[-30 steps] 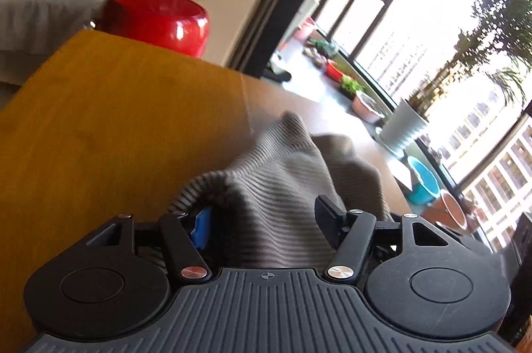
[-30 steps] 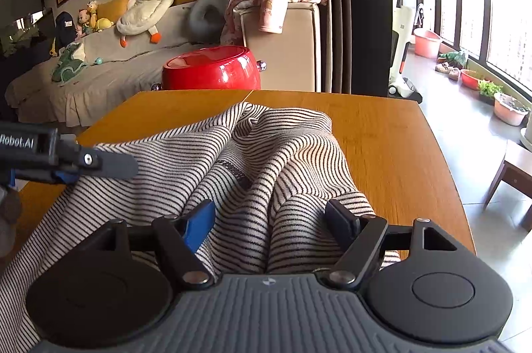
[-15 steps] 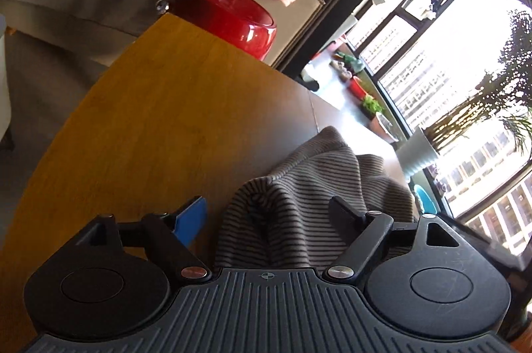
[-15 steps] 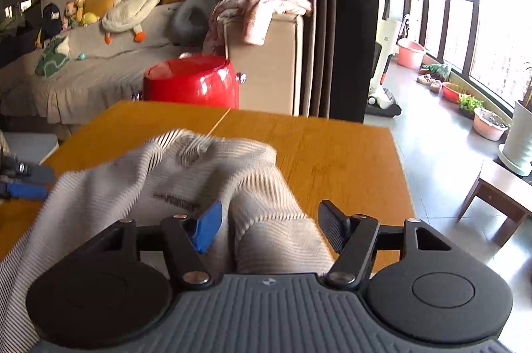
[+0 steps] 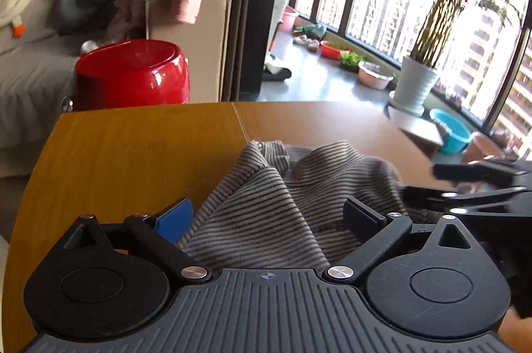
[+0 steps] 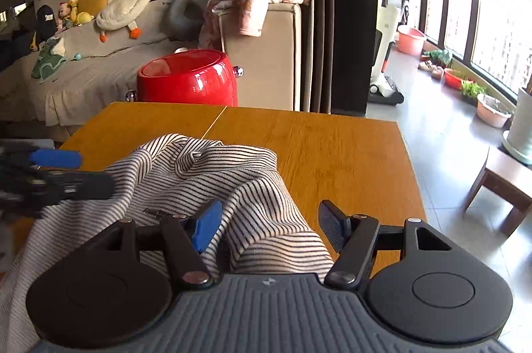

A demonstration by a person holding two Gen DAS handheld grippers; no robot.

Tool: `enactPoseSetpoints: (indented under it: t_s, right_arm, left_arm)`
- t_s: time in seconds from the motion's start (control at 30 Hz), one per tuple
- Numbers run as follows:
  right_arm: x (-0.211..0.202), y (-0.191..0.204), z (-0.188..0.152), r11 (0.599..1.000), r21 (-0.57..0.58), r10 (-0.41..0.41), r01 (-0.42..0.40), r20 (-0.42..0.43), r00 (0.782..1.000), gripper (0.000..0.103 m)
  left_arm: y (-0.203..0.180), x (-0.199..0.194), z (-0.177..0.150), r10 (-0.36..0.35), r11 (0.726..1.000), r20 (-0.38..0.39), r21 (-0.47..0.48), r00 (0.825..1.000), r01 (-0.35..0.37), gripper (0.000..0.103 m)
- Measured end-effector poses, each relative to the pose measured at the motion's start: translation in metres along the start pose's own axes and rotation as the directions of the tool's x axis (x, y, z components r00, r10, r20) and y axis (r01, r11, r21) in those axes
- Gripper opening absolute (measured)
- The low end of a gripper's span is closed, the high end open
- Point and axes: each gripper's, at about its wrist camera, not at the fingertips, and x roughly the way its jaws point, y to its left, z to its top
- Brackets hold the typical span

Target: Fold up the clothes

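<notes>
Garment on table

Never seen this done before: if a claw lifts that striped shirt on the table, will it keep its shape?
Probably not. The striped shirt lies bunched in soft folds, so it likely droops. It looks thin, probably light. On the smooth wooden table it may slide when pushed.

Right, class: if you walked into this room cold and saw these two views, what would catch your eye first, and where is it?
First, the striped garment, lying rumpled on the near half of the wooden table between both sets of open fingers. Next, the glossy red pot standing just beyond the table's far edge, before the sofa. Then the bright window with a potted plant on the right of the left wrist view.
</notes>
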Motion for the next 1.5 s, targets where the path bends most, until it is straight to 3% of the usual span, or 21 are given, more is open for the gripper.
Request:
enactPoseSetpoints:
  t_s: [0.03, 0.1, 0.13, 0.23, 0.27, 0.3, 0.37, 0.43, 0.53, 0.6, 0.7, 0.77, 0.9, 1.0, 1.03, 1.13, 1.2, 1.27, 1.33, 1.43, 1.5]
  right_arm:
    - [-0.01, -0.002, -0.002, 1.0, -0.021, -0.003, 0.003, 0.0, 1.0, 0.068]
    - [-0.025, -0.01, -0.011, 0.999, -0.044, -0.01, 0.009, -0.024, 1.0, 0.068]
    - [-0.028, -0.013, -0.016, 0.999, -0.052, -0.008, 0.006, -0.044, 0.999, 0.068]
    - [-0.028, -0.016, -0.032, 0.997, -0.078, 0.013, -0.02, -0.09, 0.996, 0.067]
    - [-0.027, -0.013, -0.035, 0.995, -0.099, 0.021, -0.03, -0.093, 0.995, 0.062]
    - [-0.025, -0.007, -0.034, 0.991, -0.129, 0.024, -0.037, -0.095, 0.995, 0.038]
    - [-0.021, 0.004, -0.029, 0.979, -0.199, 0.011, -0.029, -0.089, 0.996, 0.028]
    - [-0.019, 0.016, -0.013, 0.95, -0.308, -0.067, 0.059, -0.017, 0.998, 0.009]
    - [-0.016, 0.019, 0.02, 0.909, -0.355, -0.178, 0.218, 0.141, 0.974, 0.009]
    - [-0.008, 0.013, 0.036, 0.926, -0.31, -0.175, 0.214, 0.149, 0.973, 0.01]
    - [0.023, 0.002, 0.04, 0.931, -0.263, -0.247, 0.253, 0.056, 0.967, 0.011]
    - [0.042, -0.008, 0.03, 0.917, -0.264, -0.311, 0.299, -0.003, 0.95, 0.02]
    - [0.022, -0.042, 0.018, 0.954, -0.111, -0.283, 0.28, -0.01, 0.959, 0.027]
    - [-0.012, -0.076, 0.012, 0.971, 0.071, -0.229, 0.227, 0.021, 0.973, 0.047]
    - [-0.024, -0.089, 0.008, 0.966, 0.137, -0.226, 0.219, 0.035, 0.974, 0.055]
    - [-0.05, -0.135, -0.01, 0.915, 0.355, -0.228, 0.192, 0.06, 0.972, 0.056]
    - [-0.056, -0.171, -0.035, 0.825, 0.549, -0.174, 0.13, 0.029, 0.984, 0.056]
    - [-0.05, -0.203, -0.072, 0.673, 0.738, -0.074, 0.044, 0.008, 0.997, 0.056]
    - [-0.037, -0.226, -0.117, 0.438, 0.896, 0.057, -0.074, 0.055, 0.997, 0.056]
    - [-0.002, -0.241, -0.171, 0.042, 0.977, 0.223, -0.21, 0.196, 0.955, 0.056]
    - [0.023, -0.245, -0.189, -0.106, 0.965, 0.284, -0.24, 0.261, 0.923, 0.057]
  left_arm:
    - [0.0, 0.008, -0.001, 0.019, 1.0, -0.015, 0.013, 1.0, -0.019, 0.057]
    - [0.005, 0.017, -0.002, 0.049, 0.998, -0.021, 0.033, 0.999, -0.048, 0.043]
    - [0.009, 0.016, -0.003, 0.057, 0.997, -0.007, 0.045, 0.998, -0.057, 0.03]
    - [0.03, 0.008, -0.002, 0.079, 0.997, 0.012, -0.012, 0.997, -0.079, 0.021]
    - [0.037, 0.004, -0.001, 0.099, 0.995, 0.022, -0.025, 0.995, -0.098, 0.021]
    - [0.043, 0.001, -0.001, 0.118, 0.992, 0.032, -0.037, 0.992, -0.117, 0.02]
    - [0.059, -0.004, 0.0, 0.15, 0.987, 0.041, -0.062, 0.988, -0.147, 0.02]
    - [0.073, -0.009, -0.001, 0.153, 0.985, 0.045, -0.092, 0.987, -0.148, 0.024]
    - [0.092, -0.017, -0.002, 0.154, 0.98, 0.051, -0.135, 0.987, -0.146, 0.042]
    - [0.1, -0.022, -0.004, 0.162, 0.976, 0.056, -0.156, 0.985, -0.151, 0.049]
    - [0.113, -0.031, -0.008, 0.164, 0.968, 0.059, -0.202, 0.985, -0.149, 0.054]
    - [0.117, -0.037, -0.011, 0.142, 0.964, 0.055, -0.234, 0.988, -0.126, 0.056]
    - [0.111, -0.046, -0.015, 0.076, 0.971, 0.066, -0.23, 0.995, -0.059, 0.072]
    - [0.101, -0.042, -0.018, 0.044, 0.978, 0.058, -0.208, 0.997, -0.031, 0.08]
    - [0.098, -0.04, -0.019, 0.048, 0.978, 0.052, -0.206, 0.998, -0.036, 0.08]
    - [0.089, -0.046, -0.019, 0.039, 0.978, 0.079, -0.206, 0.996, -0.022, 0.08]
    - [0.083, -0.051, -0.019, 0.033, 0.979, 0.099, -0.206, 0.995, -0.012, 0.081]
    - [0.075, -0.057, -0.017, 0.021, 0.98, 0.11, -0.2, 0.994, 0.001, 0.087]
    - [0.066, -0.058, -0.016, 0.008, 0.982, 0.107, -0.188, 0.994, 0.012, 0.088]
    - [0.053, -0.06, -0.016, -0.006, 0.985, 0.105, -0.172, 0.995, 0.024, 0.09]
    - [0.051, -0.063, -0.02, -0.006, 0.984, 0.099, -0.178, 0.995, 0.023, 0.091]
